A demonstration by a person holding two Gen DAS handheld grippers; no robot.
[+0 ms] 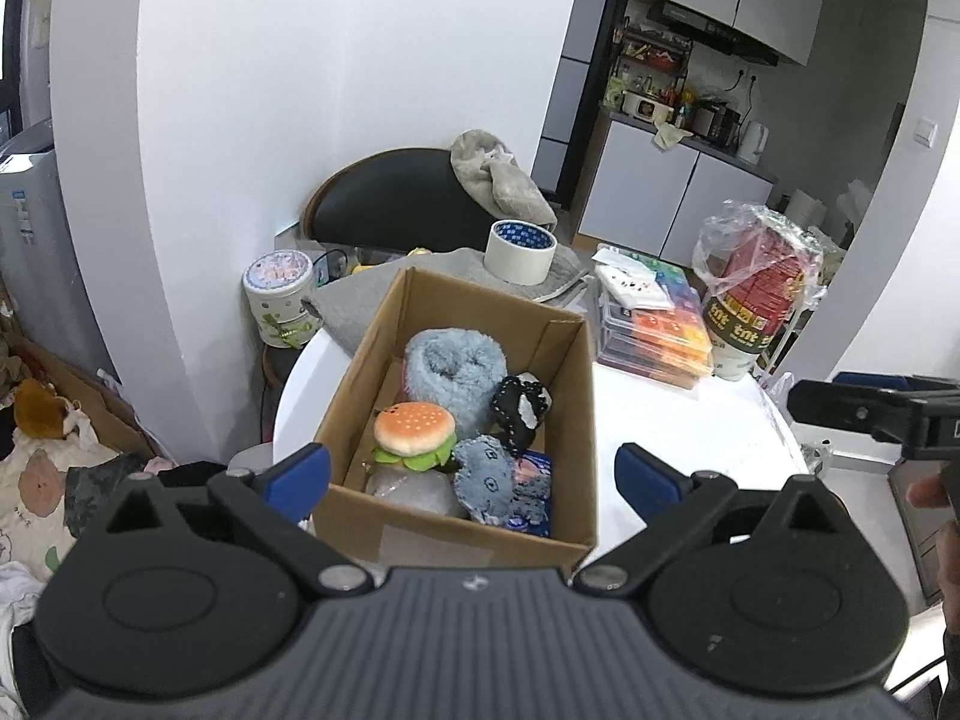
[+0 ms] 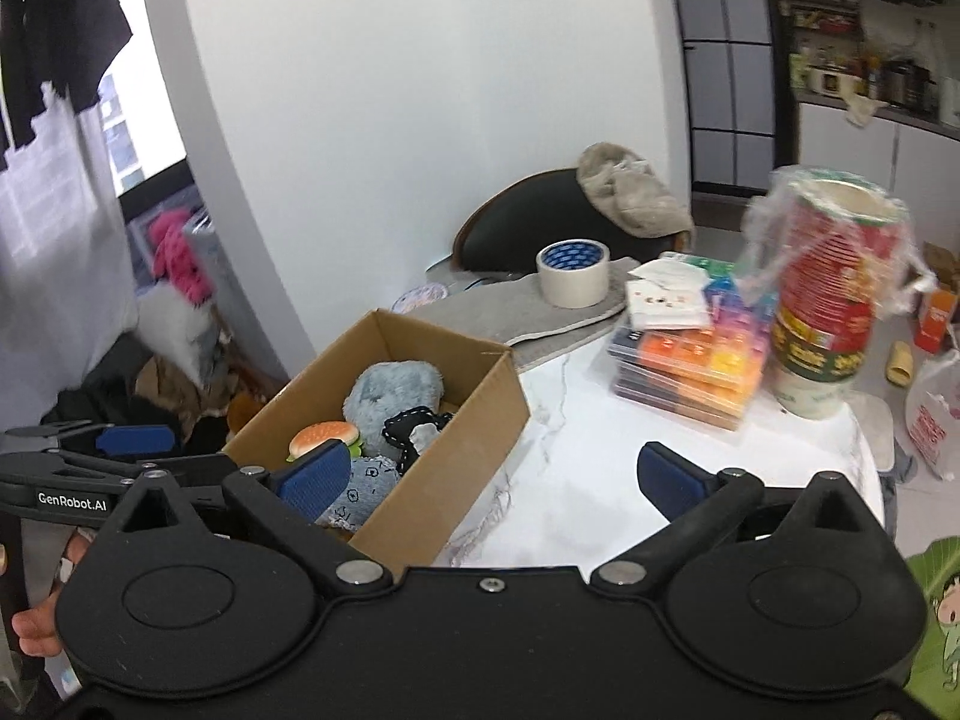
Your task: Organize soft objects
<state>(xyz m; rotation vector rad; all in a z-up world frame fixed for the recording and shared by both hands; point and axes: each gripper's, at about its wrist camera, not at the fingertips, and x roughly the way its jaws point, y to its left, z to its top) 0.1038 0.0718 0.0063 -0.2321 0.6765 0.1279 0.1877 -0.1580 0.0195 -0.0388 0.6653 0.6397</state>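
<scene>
A cardboard box (image 1: 576, 420) stands on the white round table (image 1: 660, 414). In it lie a fluffy blue plush (image 1: 453, 366), a burger plush (image 1: 414, 429), a black and white pouch (image 1: 521, 405) and a blue denim toy (image 1: 489, 477). My left gripper (image 1: 474, 480) is open and empty, just above the box's near wall. In the right wrist view the box (image 2: 456, 456) sits left of centre with the same toys; my right gripper (image 2: 495, 477) is open and empty over the box's right wall and the table (image 2: 588, 468).
Behind the box lie a grey cloth (image 1: 360, 300) with a tape roll (image 1: 519, 252), a stack of colourful plastic cases (image 1: 654, 324), stacked paper cups in a plastic bag (image 1: 753, 294) and a round tin (image 1: 279, 294). A dark chair (image 1: 396, 198) stands beyond. Clutter lies on the floor at left.
</scene>
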